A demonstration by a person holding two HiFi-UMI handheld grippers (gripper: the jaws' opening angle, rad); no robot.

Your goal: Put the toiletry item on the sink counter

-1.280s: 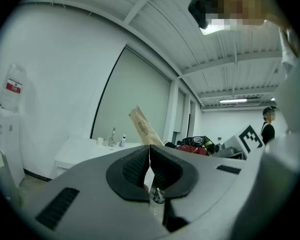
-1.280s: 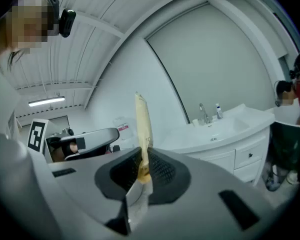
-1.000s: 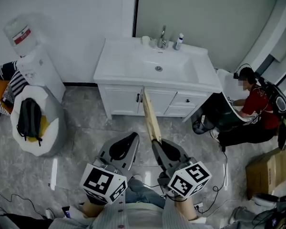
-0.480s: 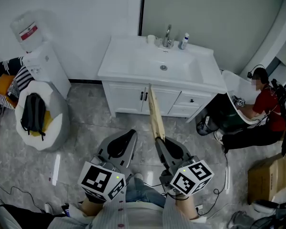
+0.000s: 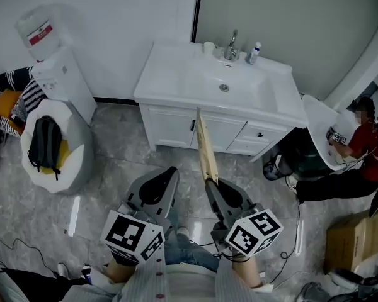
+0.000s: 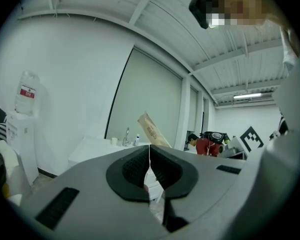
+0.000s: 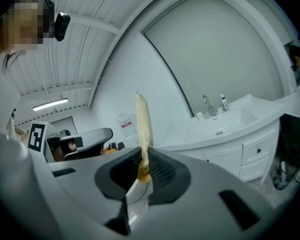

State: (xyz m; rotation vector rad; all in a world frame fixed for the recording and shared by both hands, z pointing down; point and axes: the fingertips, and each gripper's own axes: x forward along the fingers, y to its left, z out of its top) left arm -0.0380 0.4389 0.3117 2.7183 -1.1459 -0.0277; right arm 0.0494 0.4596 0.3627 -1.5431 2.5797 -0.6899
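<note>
R gripper (image 5: 211, 184) pinches the tan toiletry pkt (image 5: 205, 148) by its near end, so it juts toward 12 o'clock, aimed at the sink counter (image 5: 170, 80) ahead. L gripper (image 5: 171, 170), at its 9 o'clock, pressed together, empty, prob just spare. Not delivered yet.

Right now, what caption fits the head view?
Right gripper holds a tan packet in front of the sink counter.

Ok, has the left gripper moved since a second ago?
Yes, slightly. Against the vanity cabinet, the left gripper has drifted leftward and a little nearer it.
</note>
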